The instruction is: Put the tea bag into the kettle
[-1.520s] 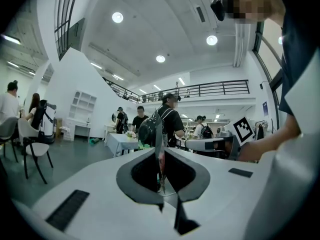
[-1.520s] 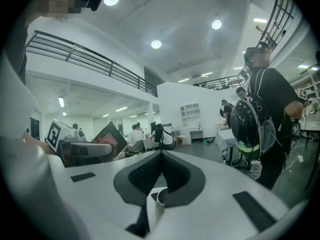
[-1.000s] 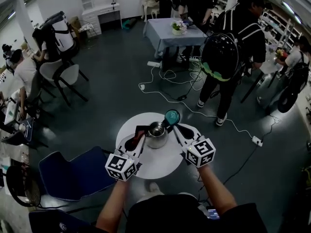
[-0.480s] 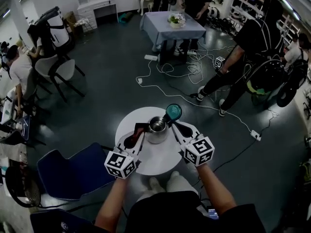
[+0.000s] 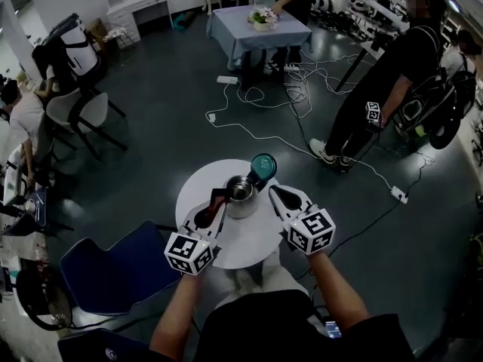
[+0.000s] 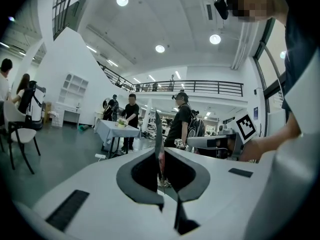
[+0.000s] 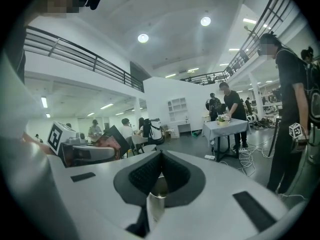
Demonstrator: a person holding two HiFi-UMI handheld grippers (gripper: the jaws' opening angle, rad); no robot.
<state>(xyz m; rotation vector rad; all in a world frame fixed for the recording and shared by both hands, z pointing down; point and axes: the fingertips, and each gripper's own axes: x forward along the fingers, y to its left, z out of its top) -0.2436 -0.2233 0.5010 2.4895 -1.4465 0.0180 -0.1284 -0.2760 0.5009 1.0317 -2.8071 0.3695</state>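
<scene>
Steel kettle (image 5: 240,193) stood open on the round white table (image 5: 249,243), its teal lid (image 5: 263,167) tipped up at the kettle's far right rim. Your left gripper (image 5: 214,208) was clamped on the dark red tea bag (image 5: 219,197), just left of the kettle's mouth and not yet over it. Your right gripper (image 5: 273,192), just right of the kettle, was closed on a thin shiny strip (image 7: 155,204), probably part of the lid. Judged: opening done, drop-in left.
</scene>
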